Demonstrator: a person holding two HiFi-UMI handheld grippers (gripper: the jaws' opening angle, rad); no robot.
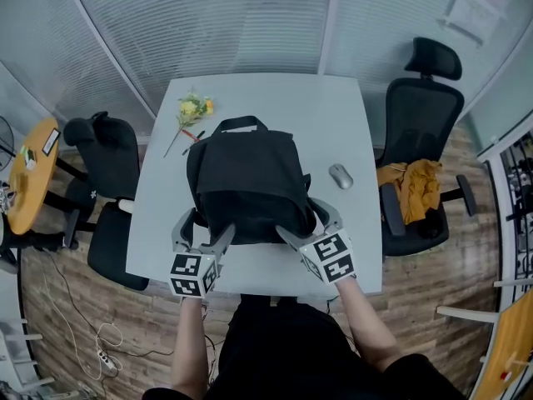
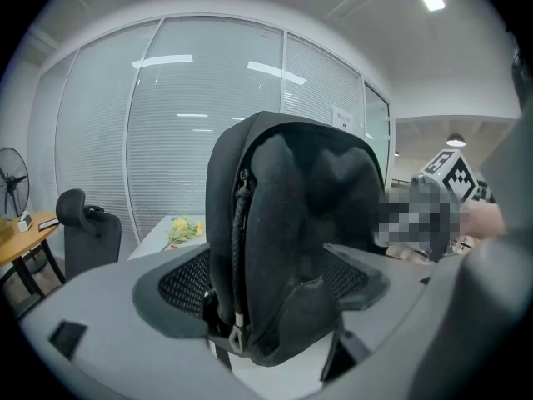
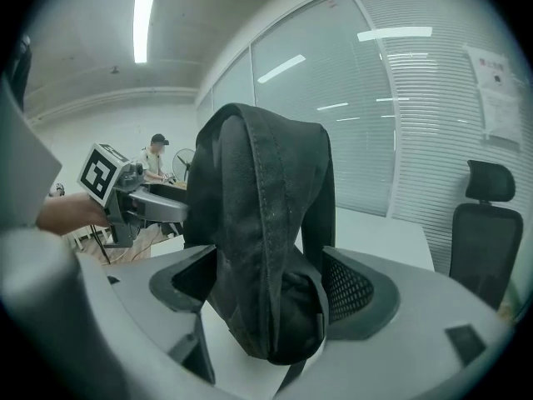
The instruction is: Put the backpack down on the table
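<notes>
My left gripper (image 1: 202,232) and right gripper (image 1: 308,223) each clamp a bottom corner of the upright backpack (image 1: 250,182); tabletop (image 1: 333,115) lies just beneath.

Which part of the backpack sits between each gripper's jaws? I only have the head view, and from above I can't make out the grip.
Observer: In the left gripper view, the left gripper has its jaws shut on a lower side edge of the backpack.
Operator: Anything loose near that grip?
Observer: A zipper cord hangs down that edge and ends between the jaws.
Operator: And the other side?
Observer: The right gripper is shut on the opposite, stitched edge, with the backpack standing upright between its jaws.
</notes>
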